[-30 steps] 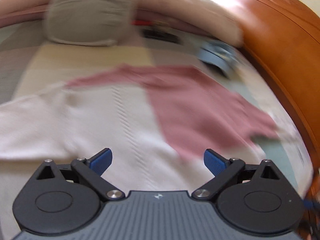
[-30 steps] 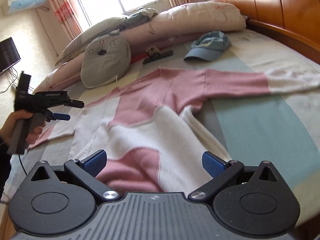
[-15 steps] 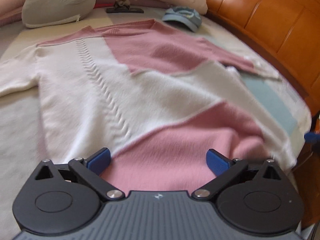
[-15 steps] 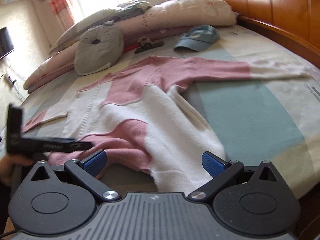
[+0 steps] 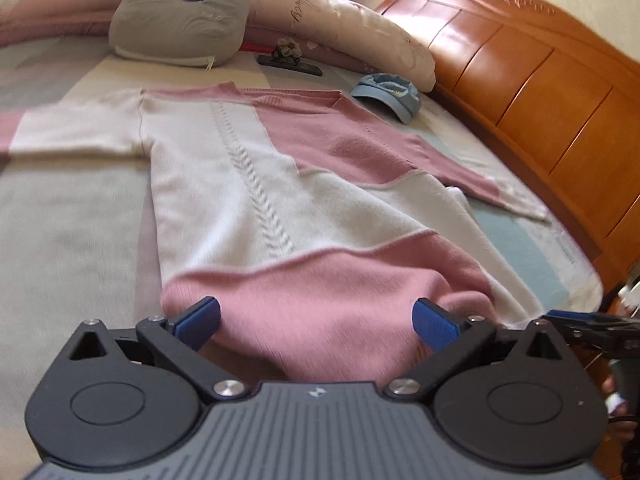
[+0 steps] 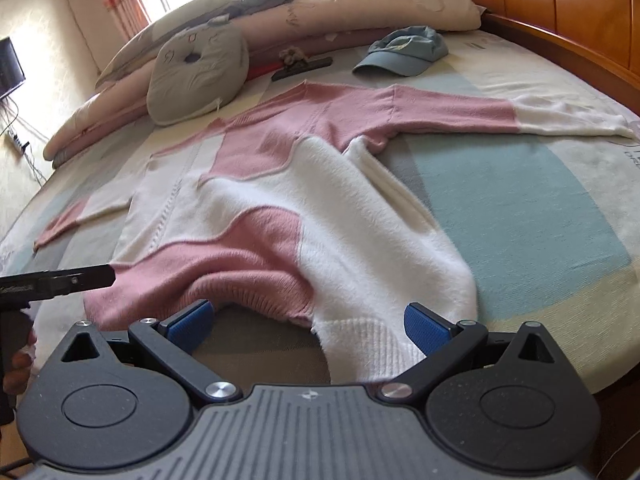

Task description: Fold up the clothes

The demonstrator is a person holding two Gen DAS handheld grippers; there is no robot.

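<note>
A pink and white knit sweater (image 5: 280,200) lies spread face up on the bed, both sleeves stretched out sideways. My left gripper (image 5: 316,322) stands open at the sweater's pink bottom hem, which lies between the blue pads. In the right wrist view the same sweater (image 6: 340,216) shows its hem lifted and rumpled near the bed's edge. My right gripper (image 6: 306,326) is open there, its right pad next to the white ribbed hem corner. Each gripper shows at the edge of the other's view, held in a hand.
A grey cat-face cushion (image 5: 180,16), a blue cap (image 5: 388,94), a dark hair clip (image 5: 290,64) and long pillows (image 6: 360,0) lie at the far side. The wooden headboard (image 5: 540,80) runs along the right. A striped bedspread (image 6: 520,200) covers the bed.
Both grippers have drawn back from over the sweater's body down to its bottom hem at the bed's near edge. Both stayed open.
</note>
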